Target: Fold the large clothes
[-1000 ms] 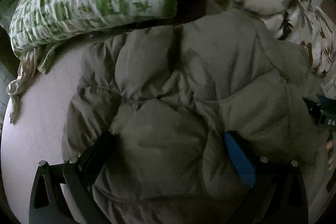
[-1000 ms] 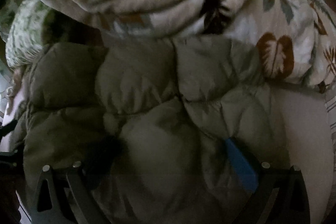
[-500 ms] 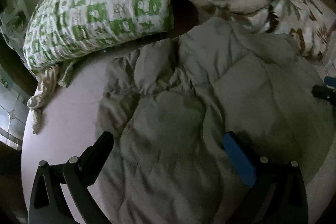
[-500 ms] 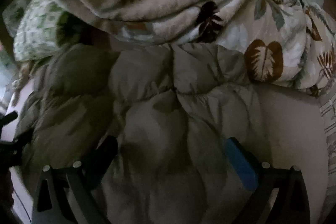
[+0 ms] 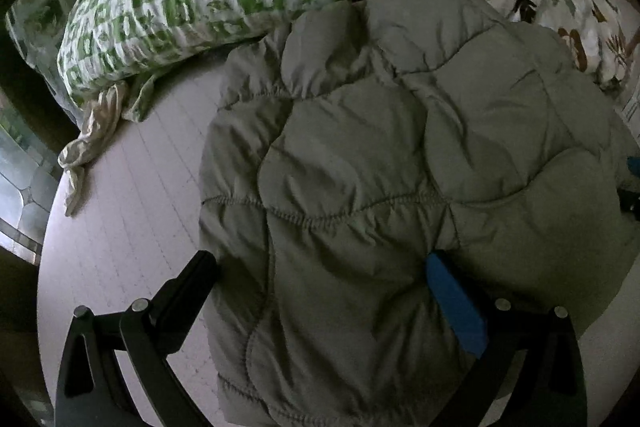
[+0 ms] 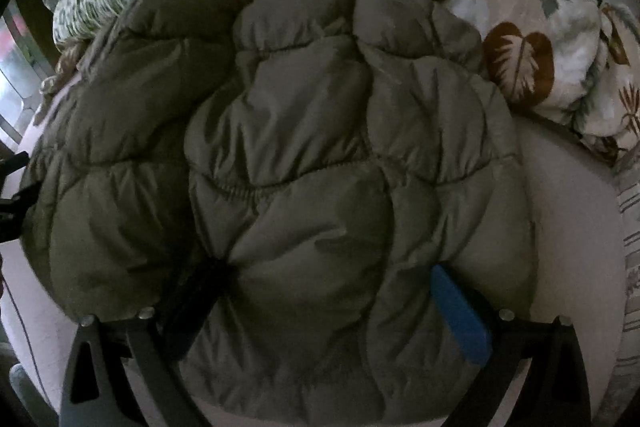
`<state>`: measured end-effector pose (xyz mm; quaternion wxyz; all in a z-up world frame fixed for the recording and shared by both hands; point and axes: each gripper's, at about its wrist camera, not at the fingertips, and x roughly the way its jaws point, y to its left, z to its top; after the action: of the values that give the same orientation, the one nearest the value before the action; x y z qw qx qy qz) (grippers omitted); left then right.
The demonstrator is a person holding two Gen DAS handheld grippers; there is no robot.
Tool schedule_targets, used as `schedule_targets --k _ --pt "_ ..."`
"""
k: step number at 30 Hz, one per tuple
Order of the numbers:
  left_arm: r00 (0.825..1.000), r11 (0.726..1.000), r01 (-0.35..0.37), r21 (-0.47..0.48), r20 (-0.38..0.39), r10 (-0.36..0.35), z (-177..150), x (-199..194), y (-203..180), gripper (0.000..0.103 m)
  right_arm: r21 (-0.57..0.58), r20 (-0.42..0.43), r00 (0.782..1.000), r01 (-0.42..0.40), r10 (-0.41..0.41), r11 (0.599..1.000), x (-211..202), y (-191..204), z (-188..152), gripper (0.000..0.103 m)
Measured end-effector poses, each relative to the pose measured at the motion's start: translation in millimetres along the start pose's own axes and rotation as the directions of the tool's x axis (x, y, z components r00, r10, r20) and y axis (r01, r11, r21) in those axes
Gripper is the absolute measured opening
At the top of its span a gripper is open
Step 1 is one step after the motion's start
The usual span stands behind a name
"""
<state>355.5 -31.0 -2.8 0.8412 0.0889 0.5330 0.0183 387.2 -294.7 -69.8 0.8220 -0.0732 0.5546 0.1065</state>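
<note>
With both grippers (image 5: 320, 275) (image 6: 324, 283) spread wide over the jacket (image 5: 400, 163), pinching nothing, its puffy bulk ahead may spring open.

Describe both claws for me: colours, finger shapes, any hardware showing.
The two look alike. The left claw has one black finger and one finger faced with a blue pad, on black angular frames with triangular cut-outs and silver bolt heads. The right claw has the same black finger, blue pad and bolts. No cables, markings or sleeves show.
</note>
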Motion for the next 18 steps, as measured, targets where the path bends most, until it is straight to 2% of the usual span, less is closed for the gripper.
schedule_targets --k 4,12,15,18 --pt "1.0 1.0 -0.013 -0.004 -0.004 0.013 -2.2 -8.7 -1.9 0.103 -0.012 0.009 1.0 0.027 -0.027 1.0 -13.2 6.0 1.5 0.103" --pt "0.999 0.999 -0.029 0.027 0.02 0.029 -15.9 -33.9 -4.7 0.103 -0.036 0.041 0.998 -0.037 0.038 0.999 -57.9 20.4 -21.0 0.103" --pt "0.999 0.999 -0.039 0.035 0.019 0.038 -21.5 -35.3 -6.7 0.103 -0.044 0.019 0.999 -0.05 0.051 0.998 -53.2 30.0 -33.6 0.103" --pt "0.999 0.999 -0.032 0.022 0.006 0.032 -25.6 -29.6 -6.2 0.103 -0.062 -0.023 0.999 -0.029 0.027 0.998 -36.0 40.6 -41.8 0.103"
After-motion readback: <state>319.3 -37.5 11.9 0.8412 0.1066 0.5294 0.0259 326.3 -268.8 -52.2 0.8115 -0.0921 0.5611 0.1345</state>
